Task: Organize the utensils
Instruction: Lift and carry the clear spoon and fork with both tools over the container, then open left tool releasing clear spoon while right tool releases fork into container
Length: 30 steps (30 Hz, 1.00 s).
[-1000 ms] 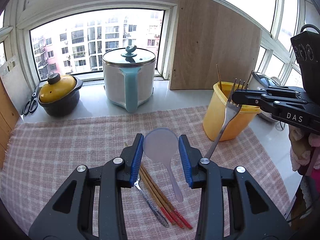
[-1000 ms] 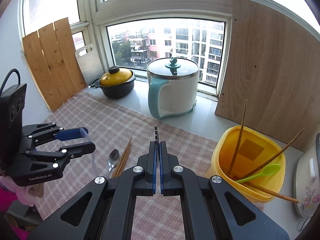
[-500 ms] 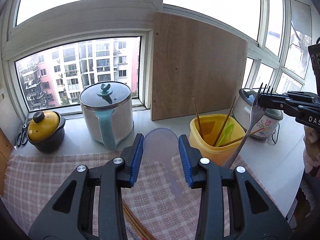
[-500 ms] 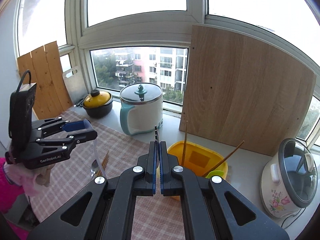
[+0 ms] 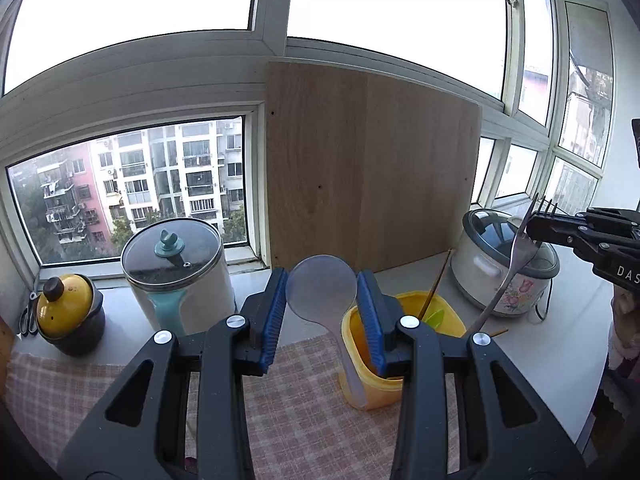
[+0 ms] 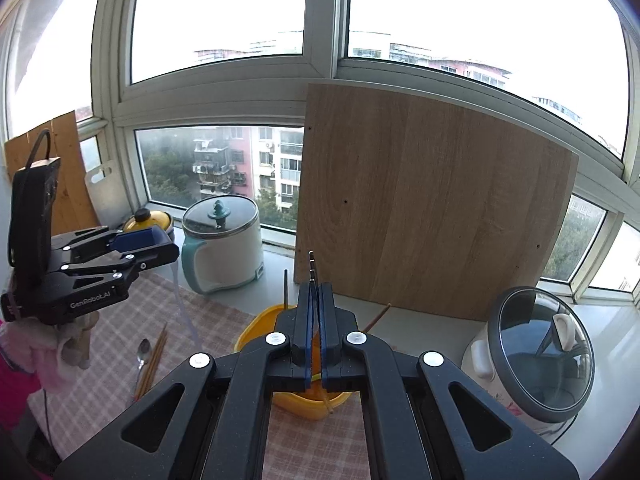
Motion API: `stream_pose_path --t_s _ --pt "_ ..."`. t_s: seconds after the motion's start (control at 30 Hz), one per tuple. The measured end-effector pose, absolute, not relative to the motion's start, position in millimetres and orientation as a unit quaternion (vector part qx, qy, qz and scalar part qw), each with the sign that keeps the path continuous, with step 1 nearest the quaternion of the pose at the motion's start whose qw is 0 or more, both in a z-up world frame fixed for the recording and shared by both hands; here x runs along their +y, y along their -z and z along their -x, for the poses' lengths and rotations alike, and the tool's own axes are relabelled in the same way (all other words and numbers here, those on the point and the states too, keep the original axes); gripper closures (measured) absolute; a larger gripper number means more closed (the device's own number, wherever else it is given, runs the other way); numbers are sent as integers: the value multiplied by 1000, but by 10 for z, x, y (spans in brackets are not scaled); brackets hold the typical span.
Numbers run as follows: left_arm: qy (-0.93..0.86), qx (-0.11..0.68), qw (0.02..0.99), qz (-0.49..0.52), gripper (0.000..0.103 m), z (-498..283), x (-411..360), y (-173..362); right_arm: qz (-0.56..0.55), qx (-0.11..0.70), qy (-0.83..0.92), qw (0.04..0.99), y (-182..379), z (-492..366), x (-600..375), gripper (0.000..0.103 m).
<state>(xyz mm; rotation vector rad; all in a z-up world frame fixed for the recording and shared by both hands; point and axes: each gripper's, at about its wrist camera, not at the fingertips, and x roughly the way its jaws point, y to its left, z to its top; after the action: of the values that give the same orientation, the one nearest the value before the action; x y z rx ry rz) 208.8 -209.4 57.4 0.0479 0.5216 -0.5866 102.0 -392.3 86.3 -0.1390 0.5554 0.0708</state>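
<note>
Bright daylight pours in through the windows at the far side, and the sky burns out to white. Near things sit backlit and dark. Fisheye bending curves the frames, with black corners. Focus is sharp; shadows soft.

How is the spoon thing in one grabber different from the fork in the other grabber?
The rice paddle is see-through plastic with a round flat head; the fork is shiny metal with tines. The left gripper holds the paddle by its wide head between parted pads; the right gripper, pads nearly together, pinches the thin fork just below its tines. Both hang handle-down near the yellow holder.
</note>
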Motion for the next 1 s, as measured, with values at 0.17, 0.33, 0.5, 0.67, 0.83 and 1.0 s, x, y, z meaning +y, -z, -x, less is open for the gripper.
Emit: stream_pose_path --t_s 0.17,0.33,0.5,0.67,0.83,1.0 --pt "291 255 922 -20 67 -2230 -2286 -593 71 276 -23 958 -832 -1102 -4004 102" --pt "296 261 919 -20 67 -2350 -2478 -552 91 279 -6 956 -748 -1238 -3990 102" --pt "298 273 914 -31 67 -2380 -2600 -412 99 297 -2 950 -573 -1349 -3986 102" --pt "300 282 910 -42 67 -2363 -2651 -298 93 316 -7 944 -419 -1401 -4001 102" --pt "308 291 905 -43 67 -2341 -2667 -250 92 328 -13 940 -357 -1427 -3977 102" --pt "312 302 899 -47 67 -2329 -2675 -234 83 335 -21 938 -334 -1420 -3967 101"
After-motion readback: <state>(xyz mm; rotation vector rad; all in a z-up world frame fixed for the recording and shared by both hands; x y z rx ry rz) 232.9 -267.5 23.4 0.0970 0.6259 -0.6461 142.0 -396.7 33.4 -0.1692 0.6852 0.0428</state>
